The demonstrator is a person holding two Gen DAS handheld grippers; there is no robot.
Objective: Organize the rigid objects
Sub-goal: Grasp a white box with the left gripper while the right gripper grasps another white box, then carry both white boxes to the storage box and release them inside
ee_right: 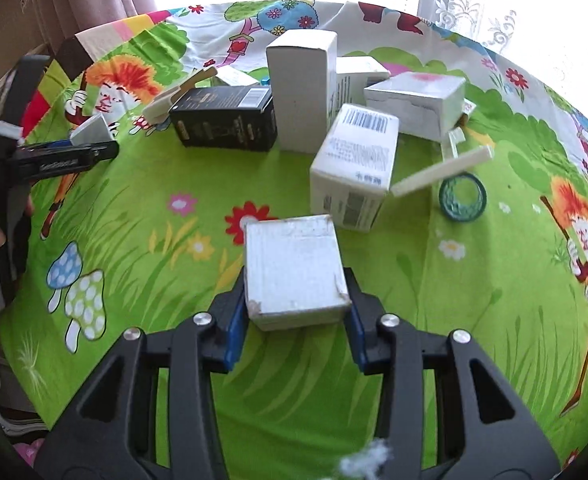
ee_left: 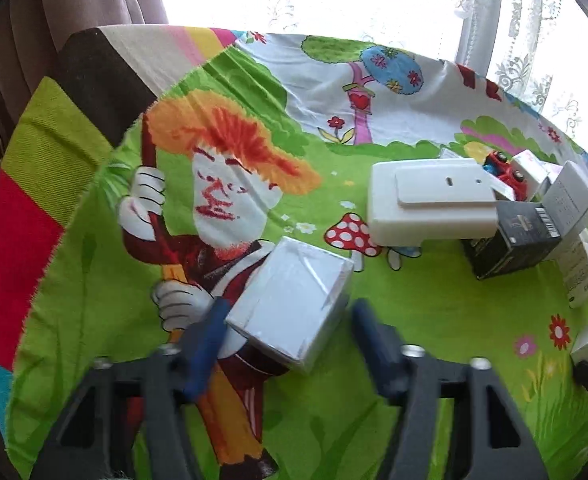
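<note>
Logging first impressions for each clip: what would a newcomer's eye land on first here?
The loud cartoon tablecloth, bright green with mushrooms and flowers, fills both views. Each claw has a small white box between its blue pads: the right claw is shut on a scuffed white box low in the centre of its view, and the left claw has a glossy white box. Behind, a pile of boxes crowds around a black carton.
</note>
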